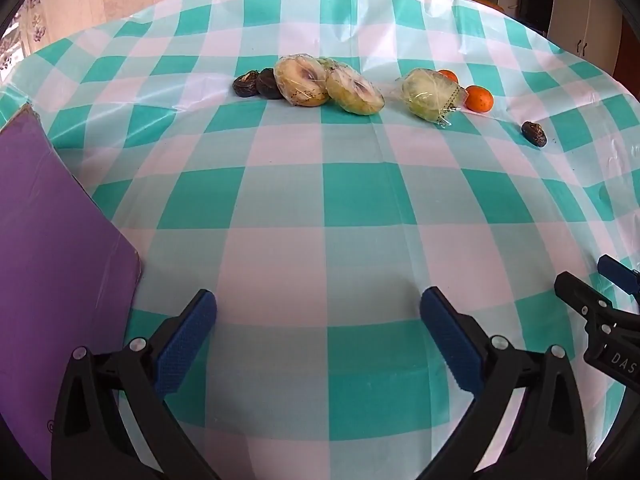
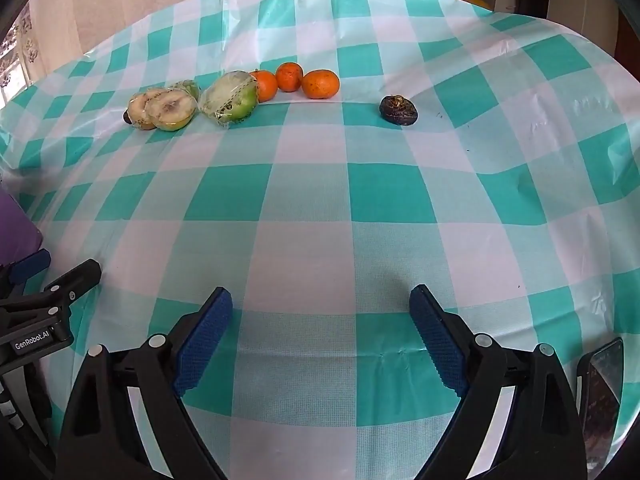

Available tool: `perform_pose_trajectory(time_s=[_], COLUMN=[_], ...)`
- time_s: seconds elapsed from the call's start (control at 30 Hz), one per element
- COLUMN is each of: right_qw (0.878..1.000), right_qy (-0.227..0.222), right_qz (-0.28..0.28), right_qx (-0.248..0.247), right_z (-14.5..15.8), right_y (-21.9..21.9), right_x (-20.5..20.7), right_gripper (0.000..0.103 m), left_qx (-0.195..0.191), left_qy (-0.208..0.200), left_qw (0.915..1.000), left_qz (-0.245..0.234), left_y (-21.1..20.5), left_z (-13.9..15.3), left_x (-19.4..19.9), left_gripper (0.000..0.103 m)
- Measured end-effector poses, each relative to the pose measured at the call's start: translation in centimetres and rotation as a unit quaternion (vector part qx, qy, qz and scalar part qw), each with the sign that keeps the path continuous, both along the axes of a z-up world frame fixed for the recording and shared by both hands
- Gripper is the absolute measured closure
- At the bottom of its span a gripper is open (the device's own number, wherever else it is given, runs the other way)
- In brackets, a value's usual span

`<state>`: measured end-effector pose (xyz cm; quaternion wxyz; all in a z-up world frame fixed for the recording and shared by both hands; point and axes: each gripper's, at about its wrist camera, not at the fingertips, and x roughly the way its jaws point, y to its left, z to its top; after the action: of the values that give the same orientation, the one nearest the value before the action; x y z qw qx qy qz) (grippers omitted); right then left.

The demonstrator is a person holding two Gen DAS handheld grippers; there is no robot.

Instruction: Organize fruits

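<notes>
at the very start, by the look of it: nothing picked up, nothing sorted yet. left tongs (image 1: 318,322) spread wide and empty above the checked surface (image 1: 320,200); right tongs (image 2: 320,320) likewise released, nothing between the blue pads (image 2: 208,332). both well short of the fruit. across the far part of the cloth, a loose row: plastic-wrapped cut green fruit halves (image 2: 168,110), one wrapped green fruit (image 2: 232,98), three mandarins (image 2: 320,84) bunched just beside it, and one dark wrinkled fruit (image 2: 399,110) alone to the right. from the left view, two more dark fruits (image 1: 258,84) touching the wrapped halves at the left end. purple board (image 1: 52,260) lying near the left edge, possibly the place for sorting, though cannot tell. next move probably a reach forward and down to one piece; lone dark fruit the easiest for the right side, free all round. slippery wrap likely to need a square, centred close.
</notes>
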<state>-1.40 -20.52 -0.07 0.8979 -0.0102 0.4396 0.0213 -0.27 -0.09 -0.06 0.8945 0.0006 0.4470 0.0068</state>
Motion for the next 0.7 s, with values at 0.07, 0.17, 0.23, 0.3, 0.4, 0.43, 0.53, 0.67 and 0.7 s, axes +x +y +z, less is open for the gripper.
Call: perform_pose_trajectory(time_s=[0.07,0.17,0.23,0.3,0.4,0.43,0.53,0.67,0.7], right_qw=[1.000,1.000,1.000,1.000,1.000,1.000,1.000,1.000,1.000], right_qy=[-0.001,-0.001,-0.001,-0.001,-0.001,-0.001,-0.001,-0.001,-0.001], right_qz=[0.000,0.000,0.000,0.000,0.000,0.000,0.000,0.000,0.000], right_qx=[-0.002,-0.001,-0.002,-0.001,-0.001,-0.001,-0.001,-0.001,-0.001], right_z=[-0.02,-0.01,-0.02,0.00,-0.01,-0.01,-0.01,0.00,-0.01], right_y=[0.16,0.20,0.18,0.19,0.21,0.20,0.27,0.24,0.25], right_x=[-0.09,-0.10,-0.11,-0.11,-0.12,-0.11,-0.13,-0.12,-0.13], right_gripper=[0.016,0.016,0.016,0.016,0.016,0.016,0.016,0.016,0.016], left_qx=[0.000,0.000,0.000,0.000,0.000,0.000,0.000,0.000,0.000], left_qy=[0.000,0.000,0.000,0.000,0.000,0.000,0.000,0.000,0.000], left_qw=[1.0000,1.0000,1.0000,1.0000,1.0000,1.0000,1.0000,1.0000,1.0000], left_qz=[0.000,0.000,0.000,0.000,0.000,0.000,0.000,0.000,0.000], left_y=[0.05,-0.03,-0.06,-0.02,-0.06,-0.03,-0.05,-0.05,-0.05], left_z=[0.01,-0.01,-0.01,0.00,0.00,0.00,0.00,0.00,0.00], left_x=[-0.01,0.01,-0.02,0.01,0.00,0.01,0.00,0.01,0.01], left_gripper=[0.001,0.001,0.001,0.001,0.001,0.001,0.001,0.001,0.001])
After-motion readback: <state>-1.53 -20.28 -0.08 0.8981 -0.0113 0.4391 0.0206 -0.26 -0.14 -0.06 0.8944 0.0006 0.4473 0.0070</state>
